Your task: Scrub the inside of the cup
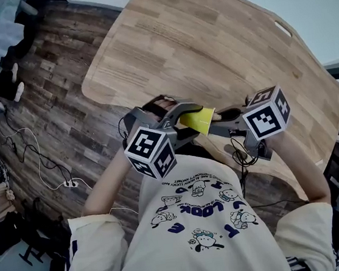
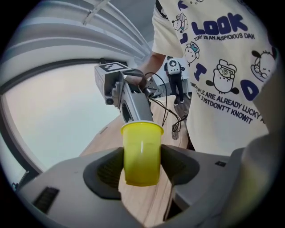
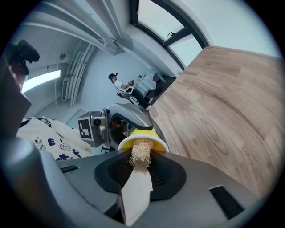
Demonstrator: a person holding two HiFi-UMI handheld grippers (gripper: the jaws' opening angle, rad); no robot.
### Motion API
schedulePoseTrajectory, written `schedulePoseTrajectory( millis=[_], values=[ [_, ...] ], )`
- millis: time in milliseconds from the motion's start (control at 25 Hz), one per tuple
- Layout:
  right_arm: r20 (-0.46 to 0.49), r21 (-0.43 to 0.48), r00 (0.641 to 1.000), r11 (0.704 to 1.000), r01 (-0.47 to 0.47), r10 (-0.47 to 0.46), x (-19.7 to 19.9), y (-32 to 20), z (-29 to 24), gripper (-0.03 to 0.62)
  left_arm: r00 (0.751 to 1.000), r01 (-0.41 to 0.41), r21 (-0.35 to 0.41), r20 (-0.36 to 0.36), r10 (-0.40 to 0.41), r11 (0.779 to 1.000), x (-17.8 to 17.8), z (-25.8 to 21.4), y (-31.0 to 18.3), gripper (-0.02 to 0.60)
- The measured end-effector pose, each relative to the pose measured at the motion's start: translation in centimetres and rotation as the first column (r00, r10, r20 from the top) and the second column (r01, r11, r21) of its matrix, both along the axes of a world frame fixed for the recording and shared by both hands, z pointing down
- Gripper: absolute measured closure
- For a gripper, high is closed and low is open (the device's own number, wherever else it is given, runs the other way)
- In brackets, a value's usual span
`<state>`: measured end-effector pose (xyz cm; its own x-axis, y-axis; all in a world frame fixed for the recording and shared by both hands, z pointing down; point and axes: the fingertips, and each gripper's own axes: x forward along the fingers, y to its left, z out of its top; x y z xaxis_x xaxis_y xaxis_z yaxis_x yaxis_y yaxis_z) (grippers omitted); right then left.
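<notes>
The jaws of your left gripper clamp the yellow cup by its sides, those of your right gripper pinch a flat-handled scrubber, fibrous head at the cup's mouth, both held above the wooden desk.

Yellow cup, tan brush, wood-grain table
</notes>
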<state>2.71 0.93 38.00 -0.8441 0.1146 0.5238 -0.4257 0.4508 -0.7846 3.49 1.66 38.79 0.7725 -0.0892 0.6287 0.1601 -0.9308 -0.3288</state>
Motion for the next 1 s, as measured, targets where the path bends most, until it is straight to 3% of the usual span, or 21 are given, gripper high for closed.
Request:
schedulePoseTrajectory(
  millis=[320,440,560,680,880,1000],
  values=[
    [-0.142,0.212,0.985,0.969,0.130,-0.101,-0.2,0.1,0.5,0.508,0.999,0.036,-0.083,-0.003,-0.036,0.996,-0.2,0.5,0.1,0.304],
    [-0.195,0.295,0.971,0.935,0.195,-0.140,-0.3,0.1,0.6,0.508,0.999,0.046,-0.113,-0.004,-0.047,0.993,-0.3,0.7,0.0,0.304],
    [-0.251,0.386,0.952,0.883,0.266,-0.177,-0.5,0.0,0.6,0.508,0.998,0.058,-0.140,-0.009,-0.060,0.988,-0.4,0.6,0.0,0.304],
    [-0.338,0.489,0.914,0.787,0.375,-0.226,-0.6,0.0,0.4,0.508,0.997,0.070,-0.181,-0.019,-0.074,0.981,-0.4,0.7,-0.1,0.304],
    [-0.504,0.614,0.820,0.556,0.561,-0.271,-1.0,0.3,0.4,0.508,0.996,0.081,-0.248,-0.025,-0.090,0.965,-0.5,0.7,0.0,0.304],
    [-0.559,0.638,0.781,0.458,0.620,-0.278,-1.0,0.4,0.6,0.508,0.995,0.082,-0.292,-0.032,-0.095,0.953,-0.6,0.8,0.2,0.304]
  ],
)
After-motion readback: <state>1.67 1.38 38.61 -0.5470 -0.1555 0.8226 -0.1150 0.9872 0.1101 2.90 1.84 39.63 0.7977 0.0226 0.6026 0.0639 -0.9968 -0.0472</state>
